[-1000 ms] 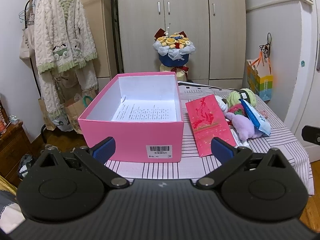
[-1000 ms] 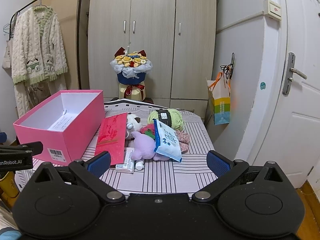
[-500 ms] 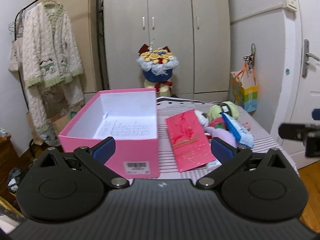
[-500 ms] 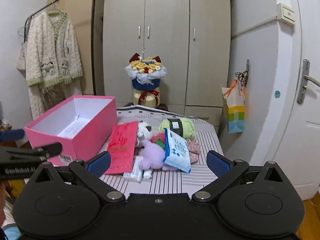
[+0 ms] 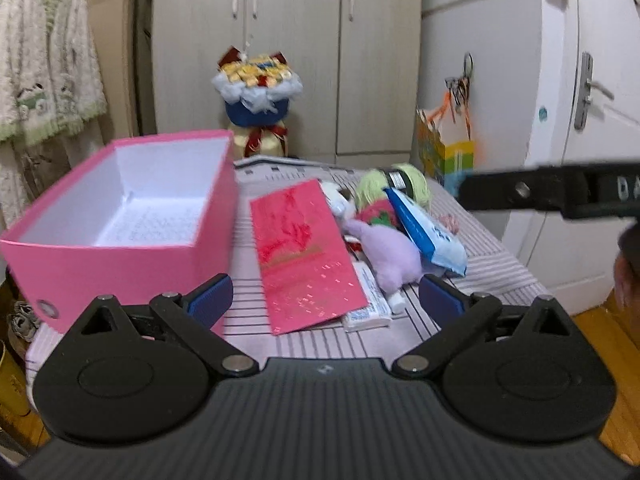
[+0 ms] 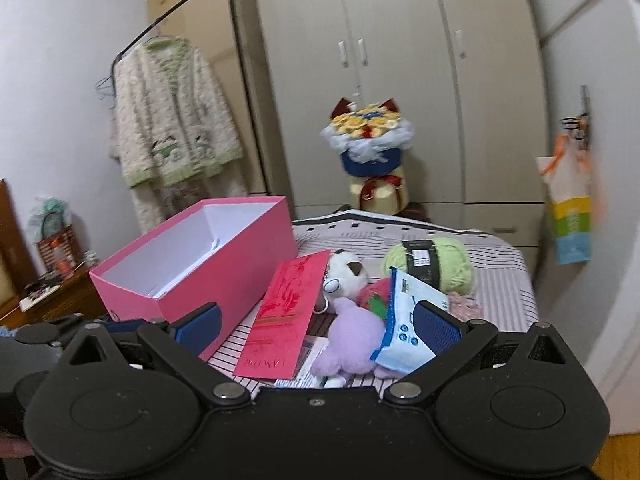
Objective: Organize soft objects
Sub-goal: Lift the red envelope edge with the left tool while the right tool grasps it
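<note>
An open pink box (image 5: 120, 264) (image 6: 224, 276) stands on the left of the striped table (image 5: 492, 268) (image 6: 504, 276). Right of it lies a red envelope (image 5: 304, 256) (image 6: 288, 308), then a pile: a purple plush (image 5: 388, 252) (image 6: 352, 336), a white plush dog (image 6: 344, 272), a red strawberry plush (image 5: 376, 214), green yarn (image 5: 414, 182) (image 6: 448, 260) and a blue-white packet (image 5: 428, 232) (image 6: 404, 320). My left gripper (image 5: 326, 298) hangs open over the table's near edge. My right gripper (image 6: 316, 322) is open just short of the pile, holding nothing.
A flower bouquet (image 5: 256, 84) (image 6: 368, 140) stands behind the table before a wardrobe (image 6: 400, 60). A knit cardigan (image 6: 172, 136) hangs on a rack at left. A coloured gift bag (image 5: 444, 152) hangs by the door (image 5: 592, 92) at right. A flat white pack (image 5: 368, 304) lies under the envelope.
Both views have closed in on the table. The left gripper swung right toward the envelope and pile; the right gripper came lower and nearer to the toys. Both stayed open.
</note>
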`<state>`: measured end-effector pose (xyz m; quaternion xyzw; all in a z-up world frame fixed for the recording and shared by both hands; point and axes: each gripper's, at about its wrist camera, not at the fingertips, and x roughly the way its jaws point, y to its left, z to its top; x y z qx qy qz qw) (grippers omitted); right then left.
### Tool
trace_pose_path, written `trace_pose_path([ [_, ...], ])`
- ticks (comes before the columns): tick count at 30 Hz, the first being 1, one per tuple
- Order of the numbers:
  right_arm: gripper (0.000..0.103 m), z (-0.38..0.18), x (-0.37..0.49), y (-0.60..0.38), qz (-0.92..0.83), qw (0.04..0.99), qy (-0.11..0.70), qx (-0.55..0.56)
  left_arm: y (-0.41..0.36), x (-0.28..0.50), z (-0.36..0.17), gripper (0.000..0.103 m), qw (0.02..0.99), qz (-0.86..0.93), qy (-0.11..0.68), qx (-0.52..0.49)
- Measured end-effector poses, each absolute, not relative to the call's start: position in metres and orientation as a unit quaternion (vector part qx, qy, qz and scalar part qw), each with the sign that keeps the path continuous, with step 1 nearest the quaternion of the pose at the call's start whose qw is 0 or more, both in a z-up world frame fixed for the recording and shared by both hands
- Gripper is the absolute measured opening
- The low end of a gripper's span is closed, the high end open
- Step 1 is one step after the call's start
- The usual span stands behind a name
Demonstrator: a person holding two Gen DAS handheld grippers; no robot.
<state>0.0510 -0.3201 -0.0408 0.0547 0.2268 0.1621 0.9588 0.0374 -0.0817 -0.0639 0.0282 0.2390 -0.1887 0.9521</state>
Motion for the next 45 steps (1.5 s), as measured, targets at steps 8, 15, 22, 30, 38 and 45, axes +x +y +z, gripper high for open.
trace_pose_path([
  [8,0.094,-0.064,0.106,-0.33,0.258,0.92,0.285,0.077,-0.112,0.073,-0.102,0.1,0.953,-0.148,0.264,0.021],
  [15,0.079,-0.086,0.145,-0.323,0.303,0.89,0.329,0.091,-0.118,0.093,-0.116,0.1,0.962,-0.102,0.255,-0.001],
  [22,0.064,-0.102,0.174,-0.312,0.316,0.876,0.351,0.101,-0.129,0.114,-0.122,0.1,0.959,-0.077,0.27,0.022],
  [30,0.058,-0.108,0.198,-0.303,0.314,0.867,0.374,0.095,-0.127,0.131,-0.127,0.1,0.946,-0.1,0.31,-0.001],
  [38,0.016,-0.12,0.218,-0.305,0.327,0.853,0.389,0.118,-0.122,0.139,-0.132,0.102,0.939,-0.1,0.328,-0.042],
  [45,0.006,-0.114,0.213,-0.316,0.348,0.845,0.369,0.169,-0.119,0.14,-0.134,0.101,0.937,-0.112,0.327,-0.051],
])
